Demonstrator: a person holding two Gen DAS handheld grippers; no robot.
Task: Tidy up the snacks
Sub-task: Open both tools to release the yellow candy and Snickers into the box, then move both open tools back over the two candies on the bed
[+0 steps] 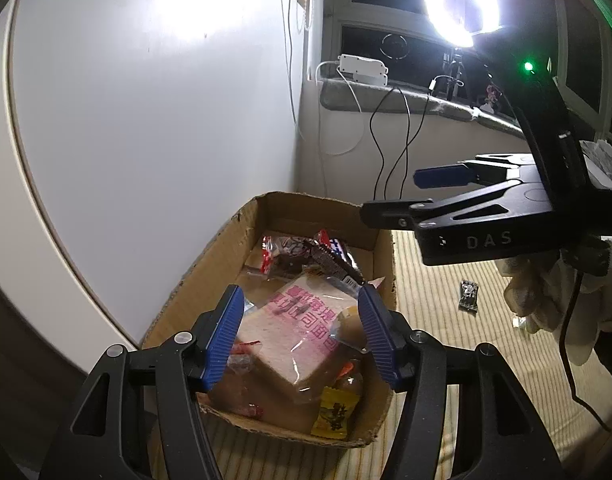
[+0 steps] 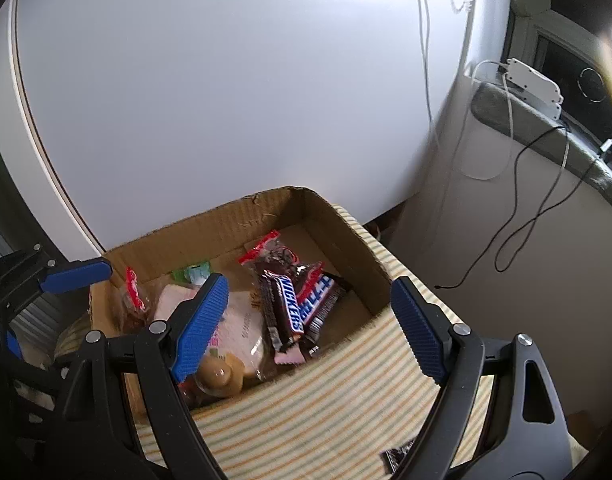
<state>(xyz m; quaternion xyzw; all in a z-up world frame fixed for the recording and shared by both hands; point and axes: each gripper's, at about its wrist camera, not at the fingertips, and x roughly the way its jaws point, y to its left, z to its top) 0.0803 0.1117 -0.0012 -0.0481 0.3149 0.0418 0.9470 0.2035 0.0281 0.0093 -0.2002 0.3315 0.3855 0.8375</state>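
Above the cardboard box (image 1: 382, 256), left gripper (image 1: 299, 336) and right gripper (image 2: 310, 328) fingers spread wide, holding nothing

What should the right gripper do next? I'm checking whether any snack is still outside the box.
Probably swing the open, empty right gripper toward the small dark packet lying alone on the striped cloth outside the cardboard box, which already holds the other snacks.
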